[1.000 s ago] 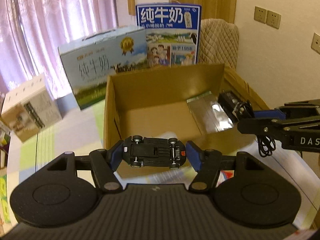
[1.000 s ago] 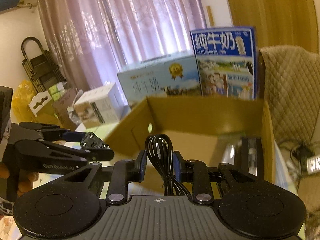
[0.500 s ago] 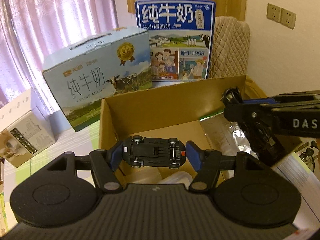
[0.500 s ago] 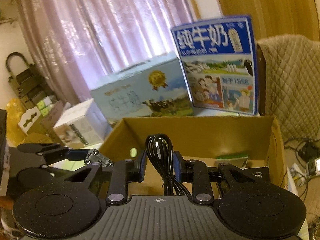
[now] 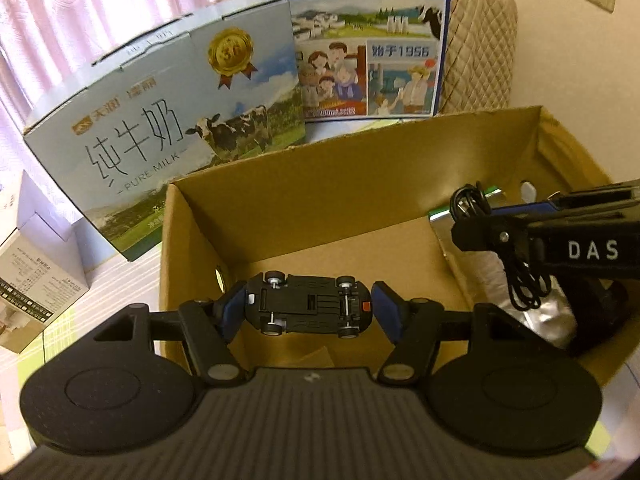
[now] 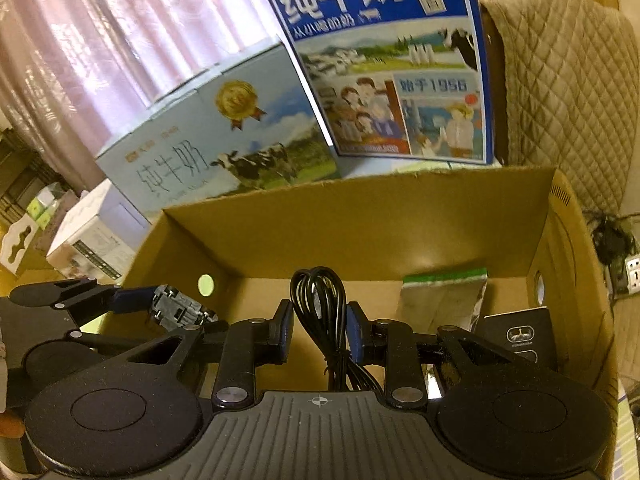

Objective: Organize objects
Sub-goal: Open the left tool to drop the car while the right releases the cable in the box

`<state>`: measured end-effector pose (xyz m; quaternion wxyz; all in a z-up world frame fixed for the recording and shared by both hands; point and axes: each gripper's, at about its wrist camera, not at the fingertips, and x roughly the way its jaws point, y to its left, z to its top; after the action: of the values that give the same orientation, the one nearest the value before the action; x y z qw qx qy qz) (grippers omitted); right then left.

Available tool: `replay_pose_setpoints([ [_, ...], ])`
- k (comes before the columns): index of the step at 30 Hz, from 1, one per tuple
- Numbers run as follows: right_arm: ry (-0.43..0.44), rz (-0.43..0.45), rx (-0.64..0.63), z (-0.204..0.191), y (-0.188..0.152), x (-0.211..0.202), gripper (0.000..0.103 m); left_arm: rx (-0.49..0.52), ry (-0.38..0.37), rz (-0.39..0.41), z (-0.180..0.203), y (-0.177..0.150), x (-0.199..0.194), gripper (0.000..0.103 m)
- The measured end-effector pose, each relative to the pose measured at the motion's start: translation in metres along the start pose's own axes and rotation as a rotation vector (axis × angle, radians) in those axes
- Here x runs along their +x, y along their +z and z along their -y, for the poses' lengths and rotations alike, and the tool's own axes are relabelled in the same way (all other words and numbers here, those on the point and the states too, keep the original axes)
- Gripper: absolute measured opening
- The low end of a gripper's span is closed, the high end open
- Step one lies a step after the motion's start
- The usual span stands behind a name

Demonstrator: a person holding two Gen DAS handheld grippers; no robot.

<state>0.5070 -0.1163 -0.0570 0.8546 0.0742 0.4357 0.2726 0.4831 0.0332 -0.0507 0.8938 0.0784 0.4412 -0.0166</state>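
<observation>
My left gripper [image 5: 306, 308] is shut on a black toy car [image 5: 308, 305], held upside down with its wheels showing, over the near left part of an open cardboard box [image 5: 280, 200]. My right gripper [image 6: 318, 332] is shut on a coiled black cable [image 6: 318, 300] and holds it above the box [image 6: 360, 216]. In the left wrist view the right gripper [image 5: 472, 216] reaches in from the right with the cable [image 5: 520, 276] hanging. In the right wrist view the left gripper [image 6: 160, 304] and car [image 6: 176, 310] show at left.
Inside the box lie a silver foil pouch with a green top [image 6: 440, 300] and a black case [image 6: 520, 336]. Two milk cartons [image 5: 172, 120] [image 5: 360, 36] stand behind the box, a white box [image 5: 36, 272] at left, a quilted chair [image 6: 560, 92] at right.
Both grippers have moved forward and down over the box, so its inside now fills the views. Each still holds its object.
</observation>
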Motion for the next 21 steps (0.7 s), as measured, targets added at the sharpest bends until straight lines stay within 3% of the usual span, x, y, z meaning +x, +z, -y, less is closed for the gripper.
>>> replay_pose_setpoints([
  [8, -0.01, -0.025, 0.027, 0.006, 0.0, 0.013, 0.025, 0.017, 0.008, -0.029, -0.001, 0.006, 0.019, 0.063],
  [12, -0.012, -0.024, 0.034, 0.007, 0.001, 0.015, 0.025, 0.009, 0.003, -0.027, -0.003, 0.009, 0.021, 0.079],
  [21, -0.004, -0.021, 0.049, 0.008, 0.003, 0.015, 0.025, 0.005, 0.015, -0.022, -0.006, 0.01, 0.017, 0.084],
])
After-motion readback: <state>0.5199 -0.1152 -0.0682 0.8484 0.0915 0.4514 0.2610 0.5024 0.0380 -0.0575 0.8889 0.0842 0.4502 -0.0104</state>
